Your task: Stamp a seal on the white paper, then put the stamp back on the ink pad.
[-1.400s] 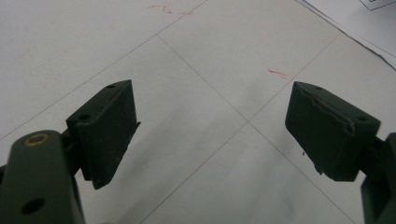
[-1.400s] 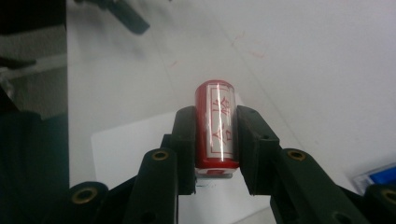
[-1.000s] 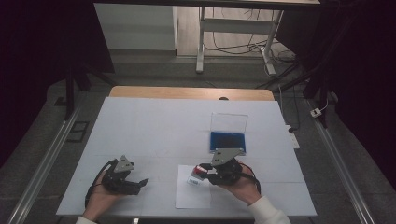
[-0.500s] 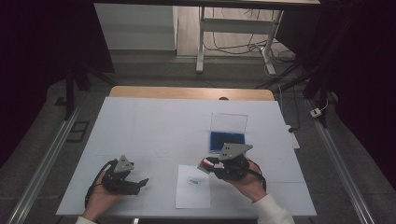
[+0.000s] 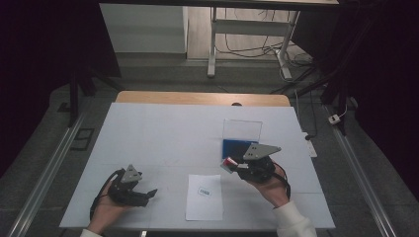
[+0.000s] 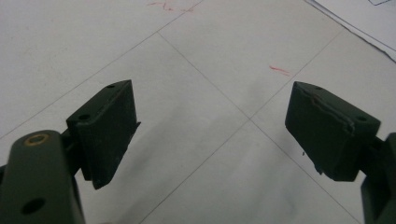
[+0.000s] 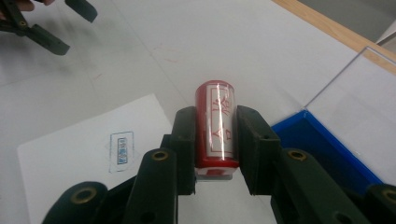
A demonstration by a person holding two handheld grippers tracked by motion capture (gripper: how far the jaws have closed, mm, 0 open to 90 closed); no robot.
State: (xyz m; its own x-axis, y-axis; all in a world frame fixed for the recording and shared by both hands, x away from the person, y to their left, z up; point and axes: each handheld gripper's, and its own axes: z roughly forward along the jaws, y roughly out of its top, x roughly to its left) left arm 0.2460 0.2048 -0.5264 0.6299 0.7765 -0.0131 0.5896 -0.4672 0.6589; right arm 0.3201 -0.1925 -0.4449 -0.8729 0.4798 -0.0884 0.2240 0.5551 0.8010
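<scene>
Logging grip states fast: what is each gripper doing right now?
Left gripper: open, nothing between its jaws.
Right gripper: closed on the red stamp.

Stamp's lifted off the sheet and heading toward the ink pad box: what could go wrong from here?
The right hand-held gripper grips the red stamp only on its sides, so it might slip or tilt. The blue ink pad box has its clear lid upright, so the stamp could knock it. The stamped paper lies loose and unheld, so it may shift.
</scene>
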